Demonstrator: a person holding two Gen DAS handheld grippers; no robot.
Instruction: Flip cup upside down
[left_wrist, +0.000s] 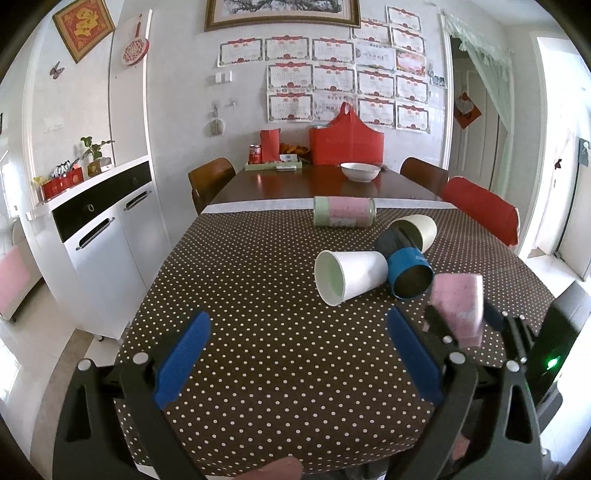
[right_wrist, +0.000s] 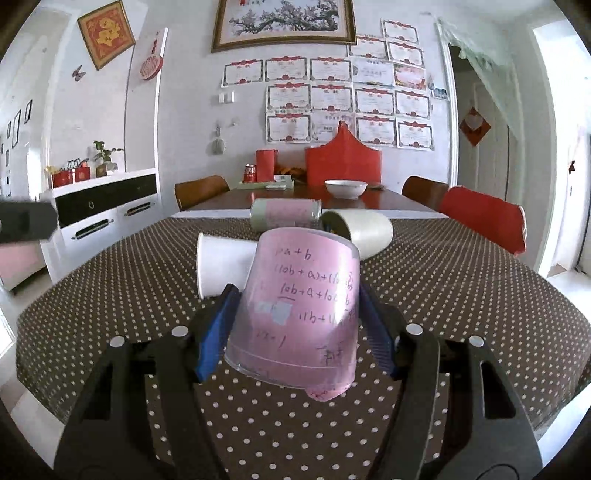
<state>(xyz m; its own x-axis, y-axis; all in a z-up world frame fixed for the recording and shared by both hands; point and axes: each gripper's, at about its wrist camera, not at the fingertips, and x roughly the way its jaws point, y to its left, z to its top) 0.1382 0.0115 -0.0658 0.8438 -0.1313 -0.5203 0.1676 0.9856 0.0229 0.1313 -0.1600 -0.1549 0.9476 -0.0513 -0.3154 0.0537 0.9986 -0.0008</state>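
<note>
— Where's the pink cup (right_wrist: 299, 306) right now?

— Clamped in the right tool (right_wrist: 295, 325). The blue pads (right_wrist: 214, 332) press on both its sides, and the cup sits bottom-up and a little tilted, wide rim towards the dotted cloth (right_wrist: 461, 280) on the counter. I can't say whether the rim touches the cloth. There's handwriting on the pink paper inside the clear wall.

— And the left tool (left_wrist: 299, 365)?

— Its fingers stand wide apart with nothing between them, low over the near part of the cloth. From that side the pink cup looks blurred, off to the right.

— What else is lying about?

— A white paper cup (left_wrist: 351, 275) on its side, mouth towards the left tool. Touching its base is a blue cup (left_wrist: 408, 271), also lying down, and just behind that a cream cup (left_wrist: 415, 229) on its side. Farther back a pink-and-green canister (left_wrist: 343, 211) lies across the edge of the cloth. Well beyond, on the bare wood, there's a white bowl (left_wrist: 360, 171), and a red bag (left_wrist: 346, 142) by the wall.
</note>
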